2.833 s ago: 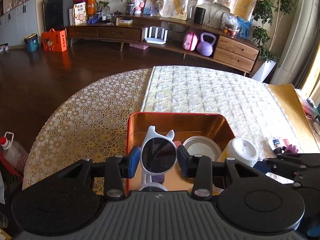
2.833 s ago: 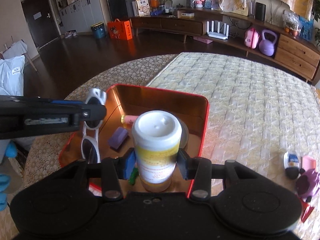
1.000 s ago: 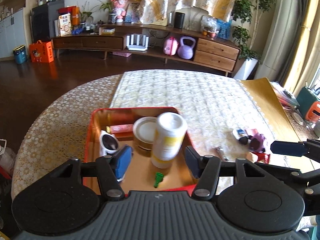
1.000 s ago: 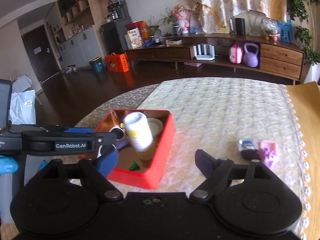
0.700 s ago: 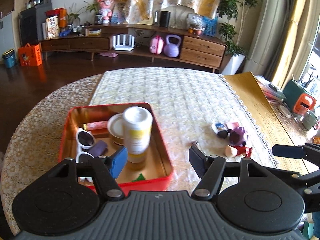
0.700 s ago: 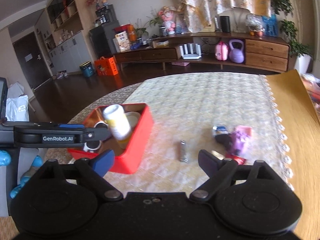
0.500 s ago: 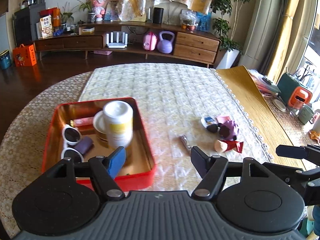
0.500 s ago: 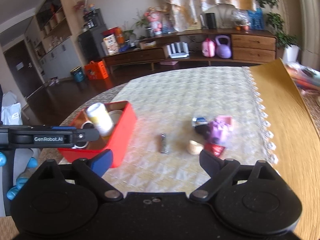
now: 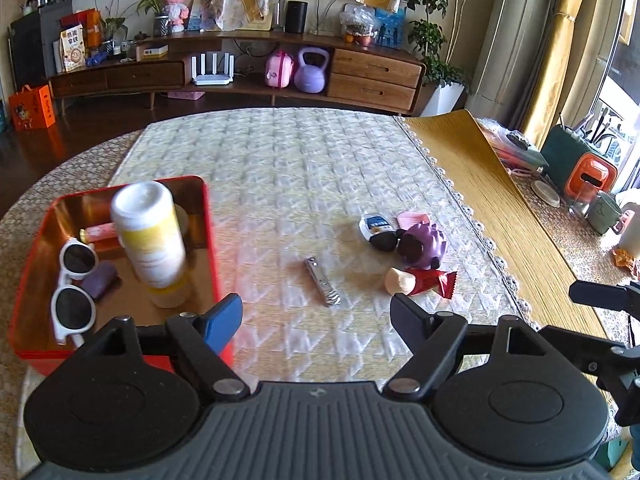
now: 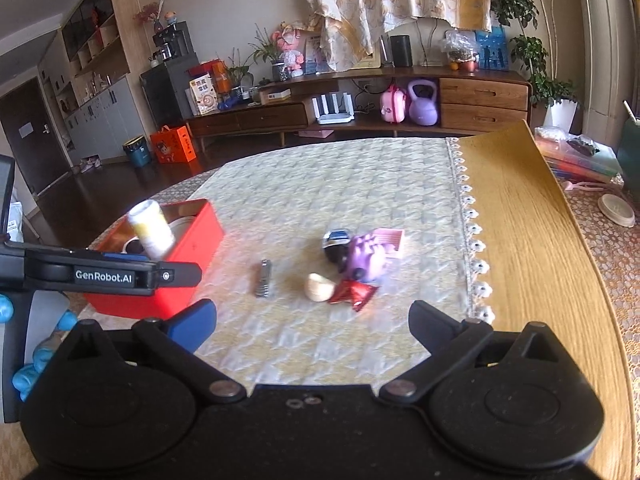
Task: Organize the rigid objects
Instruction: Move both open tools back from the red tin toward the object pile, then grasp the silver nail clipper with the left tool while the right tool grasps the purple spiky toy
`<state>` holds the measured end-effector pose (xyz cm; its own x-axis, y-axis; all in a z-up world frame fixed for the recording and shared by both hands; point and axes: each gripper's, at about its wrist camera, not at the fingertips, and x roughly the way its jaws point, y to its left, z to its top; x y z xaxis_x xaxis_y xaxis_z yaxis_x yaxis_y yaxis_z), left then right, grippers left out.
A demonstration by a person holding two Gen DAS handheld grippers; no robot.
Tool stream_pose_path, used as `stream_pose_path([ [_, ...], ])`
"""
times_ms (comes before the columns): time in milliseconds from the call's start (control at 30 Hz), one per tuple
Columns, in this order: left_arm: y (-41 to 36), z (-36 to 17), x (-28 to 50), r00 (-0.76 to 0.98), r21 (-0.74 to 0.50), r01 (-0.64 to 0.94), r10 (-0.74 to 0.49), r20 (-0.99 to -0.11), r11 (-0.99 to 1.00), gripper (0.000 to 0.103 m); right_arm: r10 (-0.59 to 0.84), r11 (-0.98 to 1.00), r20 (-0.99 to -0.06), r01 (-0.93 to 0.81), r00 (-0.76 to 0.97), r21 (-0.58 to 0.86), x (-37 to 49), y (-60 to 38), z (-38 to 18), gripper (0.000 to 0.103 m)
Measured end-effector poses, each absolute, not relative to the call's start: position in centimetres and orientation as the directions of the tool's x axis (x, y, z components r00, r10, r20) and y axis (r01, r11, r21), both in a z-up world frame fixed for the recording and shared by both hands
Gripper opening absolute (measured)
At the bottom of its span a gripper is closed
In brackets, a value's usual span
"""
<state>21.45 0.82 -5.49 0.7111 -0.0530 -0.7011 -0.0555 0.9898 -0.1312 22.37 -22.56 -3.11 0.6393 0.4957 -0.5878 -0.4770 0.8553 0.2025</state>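
A red tin box [image 9: 214, 240] [image 10: 200, 236] sits at the left of the quilted cloth. In it stand a white and yellow bottle [image 9: 150, 240] [image 10: 152, 230] and lie white sunglasses [image 9: 76, 280]. On the cloth lie metal nail clippers [image 9: 322, 281] [image 10: 264, 278], a purple toy [image 9: 420, 244] [image 10: 366, 258], a red wrapped snack [image 9: 424, 282] [image 10: 352, 290] and a small blue-and-black item [image 9: 376, 230]. My left gripper [image 9: 316, 314] hangs over the cloth just before the clippers, its jaws opening, nothing between them. My right gripper [image 10: 312, 322] is also opening wide and empty, before the snack.
A wooden mat [image 10: 532, 216] covers the table to the right of the cloth's lace edge. Cups and an orange device [image 9: 588, 176] stand at the far right. A low sideboard [image 9: 240, 76] with a purple kettlebell lines the far wall.
Both grippers let go of the sunglasses and the bottle in the box, then swung right over the cloth toward the loose items, their jaws spreading wider.
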Motion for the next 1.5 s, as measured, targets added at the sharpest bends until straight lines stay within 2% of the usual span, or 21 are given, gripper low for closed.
stream_pose_path([
  [333, -1.5, -7.4, 23.8, 0.719, -0.114, -0.073, -0.027, -0.695, 0.991, 0.081, 0.449, 0.887, -0.598, -0.412, 0.664, 0.208, 26.1, -24.5, -3.8, 0.103],
  [767, -2.7, -10.4, 26.3, 0.711, -0.086, -0.126, 0.03, -0.702, 0.988, 0.081, 0.428, 0.894, -0.628, -0.406, 0.649, 0.19, 30.7, -22.0, -5.5, 0.102],
  [1267, -1.8, -13.2, 28.9, 0.674, -0.081, -0.166, 0.053, -0.737, 0.983, 0.081, 0.418, 0.899, -0.684, -0.379, 0.597, 0.218, 34.8, -19.8, -9.1, 0.094],
  [1333, -1.6, -13.5, 29.0, 0.671, -0.084, -0.17, 0.052, -0.739, 0.982, 0.081, 0.423, 0.897, -0.686, -0.382, 0.592, 0.223, 34.9, -19.6, -9.2, 0.089],
  [1400, -1.7, -13.6, 29.1, 0.673, -0.079, -0.172, 0.059, -0.737, 0.982, 0.078, 0.423, 0.896, -0.689, -0.386, 0.588, 0.221, 35.0, -19.3, -9.4, 0.087],
  [1500, -1.9, -13.5, 29.2, 0.678, -0.063, -0.161, 0.064, -0.733, 0.985, 0.068, 0.429, 0.893, -0.688, -0.391, 0.585, 0.224, 35.2, -19.0, -9.5, 0.085],
])
